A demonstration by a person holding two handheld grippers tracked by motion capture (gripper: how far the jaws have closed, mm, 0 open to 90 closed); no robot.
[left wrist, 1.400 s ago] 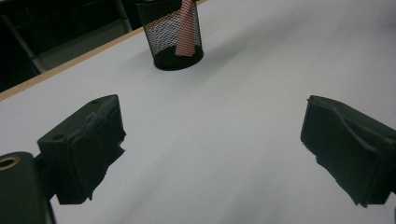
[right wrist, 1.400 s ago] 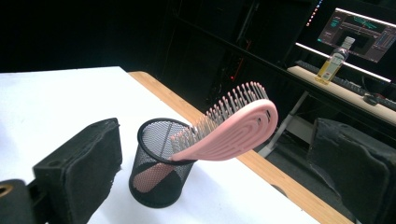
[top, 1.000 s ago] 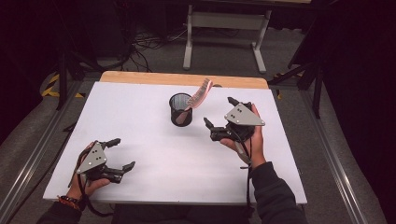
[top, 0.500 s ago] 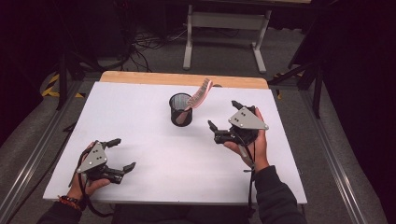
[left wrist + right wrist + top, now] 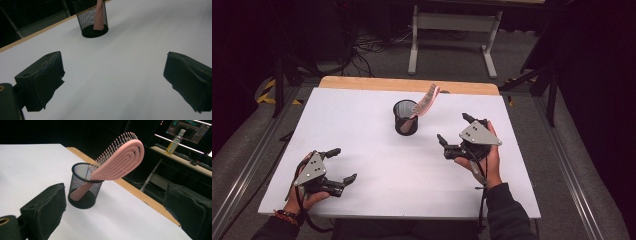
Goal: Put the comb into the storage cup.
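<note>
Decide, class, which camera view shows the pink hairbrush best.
The right gripper view: the pink hairbrush appears close up, bristles and ridged back plain, handle down in the mesh cup. The high view shows it small, leaning out of the cup; the left gripper view catches just its handle through the mesh.

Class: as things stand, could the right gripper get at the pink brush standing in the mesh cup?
Probably yes. The right gripper is open and faces the brush, whose head leans out over the cup rim. Bare table lies between them.

The right hand-held gripper (image 5: 454, 129) has drawn back from the mesh cup (image 5: 405, 117) toward the table's near edge.
</note>
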